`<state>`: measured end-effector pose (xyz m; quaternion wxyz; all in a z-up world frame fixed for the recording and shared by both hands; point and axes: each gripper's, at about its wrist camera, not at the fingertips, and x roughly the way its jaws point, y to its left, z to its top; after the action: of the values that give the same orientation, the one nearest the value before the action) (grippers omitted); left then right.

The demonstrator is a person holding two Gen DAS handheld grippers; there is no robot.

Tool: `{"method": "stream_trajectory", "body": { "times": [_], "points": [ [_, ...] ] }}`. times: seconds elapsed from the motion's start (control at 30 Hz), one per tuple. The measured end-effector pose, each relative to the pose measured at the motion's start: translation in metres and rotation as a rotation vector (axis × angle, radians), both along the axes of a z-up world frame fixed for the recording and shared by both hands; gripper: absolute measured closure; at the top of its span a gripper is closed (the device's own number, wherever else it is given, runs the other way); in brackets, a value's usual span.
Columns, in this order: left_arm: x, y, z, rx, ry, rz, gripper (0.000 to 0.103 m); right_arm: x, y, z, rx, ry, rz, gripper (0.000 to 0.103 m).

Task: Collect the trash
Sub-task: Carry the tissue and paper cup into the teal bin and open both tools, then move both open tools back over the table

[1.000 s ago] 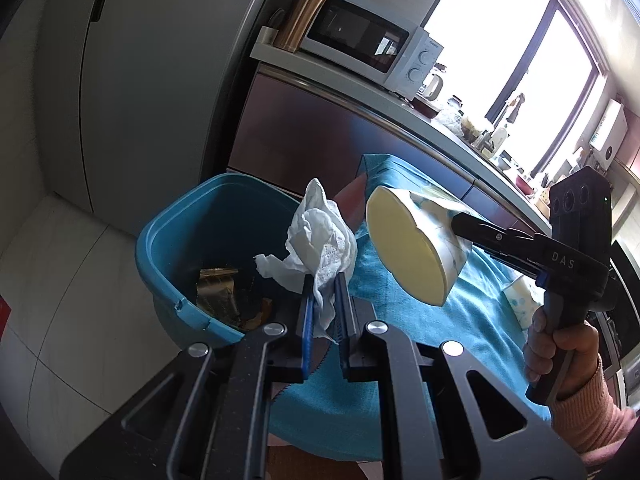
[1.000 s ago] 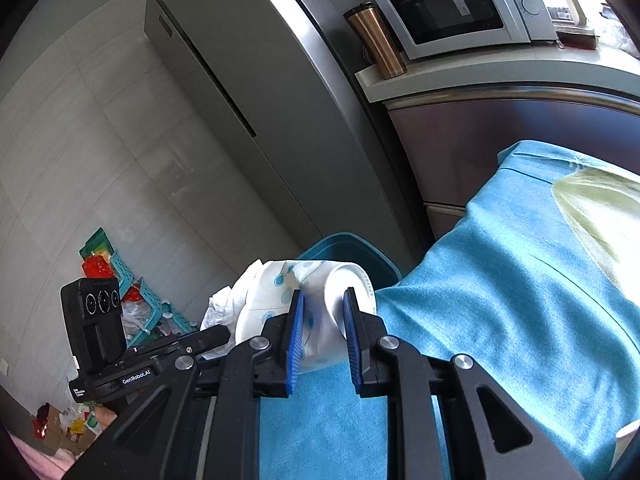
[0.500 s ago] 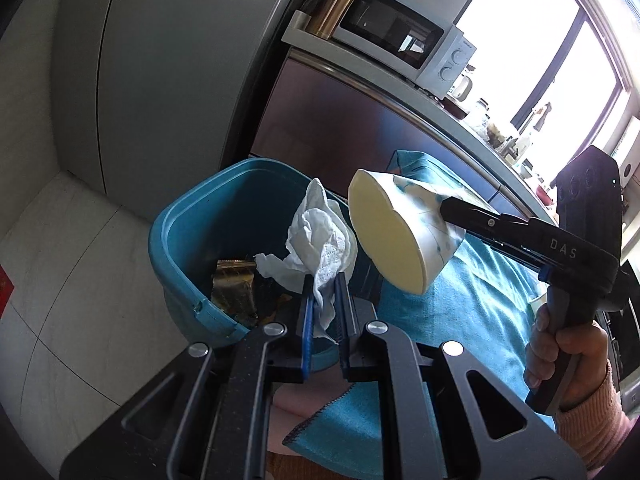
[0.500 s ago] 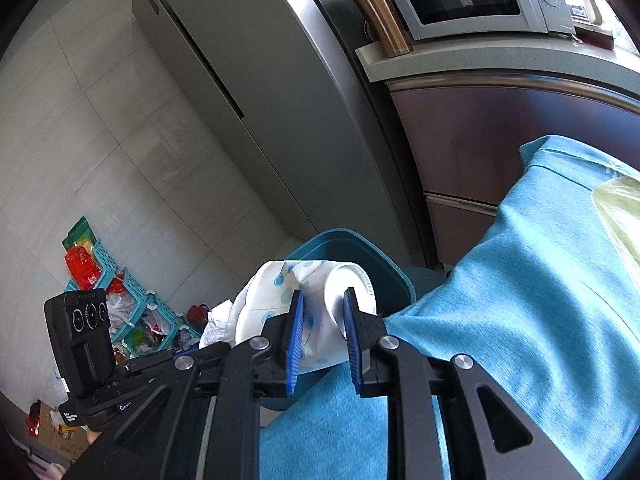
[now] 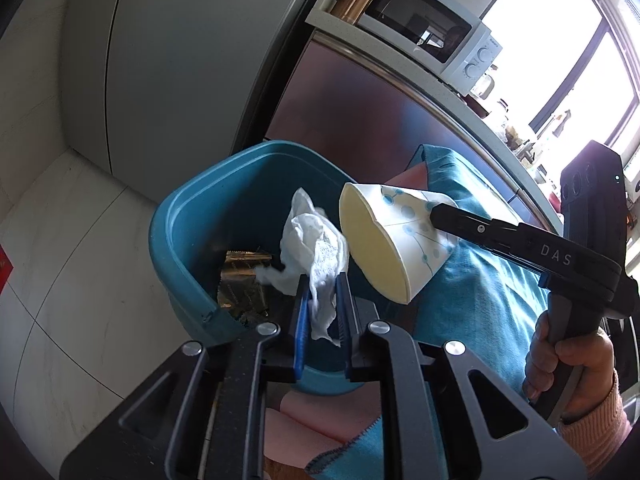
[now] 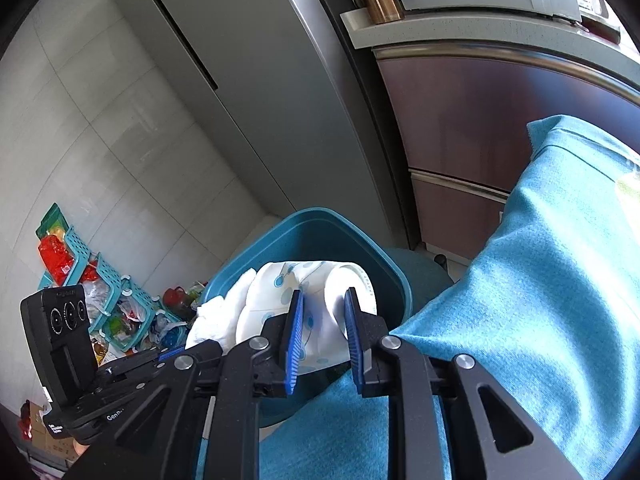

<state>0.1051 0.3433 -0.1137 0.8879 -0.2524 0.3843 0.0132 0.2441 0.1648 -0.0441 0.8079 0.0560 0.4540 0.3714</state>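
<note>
Bin (image 5: 188,216) nearer now, fridge (image 5: 168,60) behind

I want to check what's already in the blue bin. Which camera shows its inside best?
The left wrist view: it looks down into the blue bin, showing a brownish wrapper at the bottom. In the right wrist view, the paper cup and tissue hide the interior.

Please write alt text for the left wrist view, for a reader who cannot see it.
The left gripper pinches a crumpled tissue over an open teal bin, while the right gripper holds a dotted paper cup sideways beside it. Wrappers lie in the bin.
</note>
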Motion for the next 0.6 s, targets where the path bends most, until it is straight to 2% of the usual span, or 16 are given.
{"method": "stream_trajectory", "body": {
  "times": [0.17, 0.33, 0.43, 0.6],
  "points": [
    [0.015, -0.001, -0.018, -0.009, 0.05, 0.004, 0.087, 0.001, 0.003, -0.002, -0.004, 0.015, -0.009, 0.08],
    [0.018, -0.007, -0.027, -0.011, 0.062, -0.01, 0.084, -0.002, -0.005, -0.001, 0.018, 0.018, -0.01, 0.079],
    [0.017, -0.013, -0.024, -0.002, 0.051, -0.023, 0.084, -0.006, -0.013, 0.001, 0.033, 0.014, -0.005, 0.079],
    [0.005, -0.026, -0.009, 0.032, 0.007, -0.047, 0.077, -0.019, -0.034, 0.01, 0.072, -0.008, 0.007, 0.074]
  ]
}}
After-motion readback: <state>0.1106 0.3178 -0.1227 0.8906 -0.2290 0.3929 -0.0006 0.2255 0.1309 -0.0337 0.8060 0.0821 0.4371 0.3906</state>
